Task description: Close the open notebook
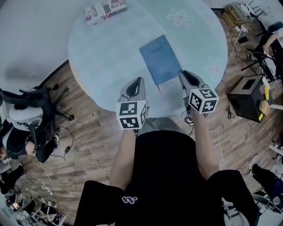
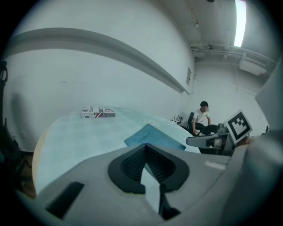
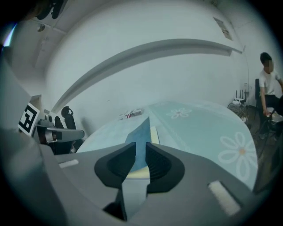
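Observation:
A blue notebook (image 1: 160,59) lies closed and flat near the front of the round pale-blue table (image 1: 110,53). My left gripper (image 1: 139,80) hovers just left of its near edge, pads touching at the tips and nothing between them; the left gripper view has the notebook (image 2: 152,137) beyond them. My right gripper (image 1: 182,73) is by the notebook's near right corner. Its pads stand a little apart, and the blue cover (image 3: 140,137) with pale page edges shows through the gap, not pinched.
A printed box (image 1: 105,9) lies at the table's far left edge. On the wooden floor are a black office chair (image 1: 31,114) at left, a black case (image 1: 247,95) at right and loose cables. A person (image 2: 202,117) sits beyond the table.

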`<state>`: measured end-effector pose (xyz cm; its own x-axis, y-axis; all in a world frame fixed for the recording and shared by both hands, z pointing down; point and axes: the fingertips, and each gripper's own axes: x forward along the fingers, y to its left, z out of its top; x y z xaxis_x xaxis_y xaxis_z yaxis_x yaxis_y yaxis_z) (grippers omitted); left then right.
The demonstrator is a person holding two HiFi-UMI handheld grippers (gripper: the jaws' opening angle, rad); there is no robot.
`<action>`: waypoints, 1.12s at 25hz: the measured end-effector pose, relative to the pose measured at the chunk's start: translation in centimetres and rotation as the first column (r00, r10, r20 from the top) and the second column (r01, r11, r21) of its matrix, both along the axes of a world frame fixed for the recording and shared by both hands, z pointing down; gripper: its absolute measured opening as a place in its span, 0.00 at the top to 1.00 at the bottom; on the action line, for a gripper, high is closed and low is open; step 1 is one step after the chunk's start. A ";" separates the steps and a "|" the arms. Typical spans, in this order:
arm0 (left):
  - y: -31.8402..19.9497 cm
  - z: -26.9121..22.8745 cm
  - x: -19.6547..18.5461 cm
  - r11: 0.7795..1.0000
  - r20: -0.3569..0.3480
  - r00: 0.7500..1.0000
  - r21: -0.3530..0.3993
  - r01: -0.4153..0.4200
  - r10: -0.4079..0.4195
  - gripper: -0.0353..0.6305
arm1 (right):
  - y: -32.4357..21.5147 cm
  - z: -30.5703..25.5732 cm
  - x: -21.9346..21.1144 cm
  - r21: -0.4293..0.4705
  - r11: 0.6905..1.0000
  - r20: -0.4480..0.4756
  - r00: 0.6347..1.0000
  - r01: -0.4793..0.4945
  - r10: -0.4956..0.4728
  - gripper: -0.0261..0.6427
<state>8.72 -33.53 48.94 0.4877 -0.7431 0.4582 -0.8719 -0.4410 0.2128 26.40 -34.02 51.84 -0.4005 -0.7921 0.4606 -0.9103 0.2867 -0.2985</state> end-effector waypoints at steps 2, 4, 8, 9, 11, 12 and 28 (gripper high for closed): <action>-1.5 -2.0 1.0 0.998 -0.002 1.000 0.055 -0.010 0.011 0.94 | -1.9 -3.2 0.7 0.093 0.996 -0.001 1.000 0.000 0.000 0.86; -3.4 -4.6 1.9 0.993 -0.006 1.000 0.120 -0.009 0.010 0.94 | -4.2 -6.8 1.2 0.203 0.979 0.016 1.000 -0.001 -0.002 0.89; -6.0 -10.6 1.5 0.972 -0.035 0.999 0.230 0.042 -0.035 0.94 | -7.2 -14.1 -0.1 0.382 0.924 0.075 0.997 0.000 -0.031 0.95; -6.8 -12.6 1.0 0.962 -0.045 0.998 0.266 0.060 -0.050 0.94 | -8.0 -16.1 -0.7 0.421 0.907 0.089 0.995 0.005 -0.047 0.95; -8.3 -16.8 -0.2 0.936 -0.070 0.994 0.338 0.098 -0.079 0.94 | -9.5 -20.3 -1.9 0.491 0.871 0.111 0.991 0.012 -0.076 0.95; -8.9 -18.8 -0.8 0.921 -0.084 0.992 0.372 0.118 -0.093 0.94 | -10.1 -22.2 -2.4 0.521 0.853 0.115 0.990 0.015 -0.087 0.95; -7.8 -30.4 -4.6 0.765 -0.122 0.966 0.590 0.257 -0.230 0.94 | -9.8 -32.7 -9.7 0.642 0.744 -0.041 0.977 0.186 -0.209 0.94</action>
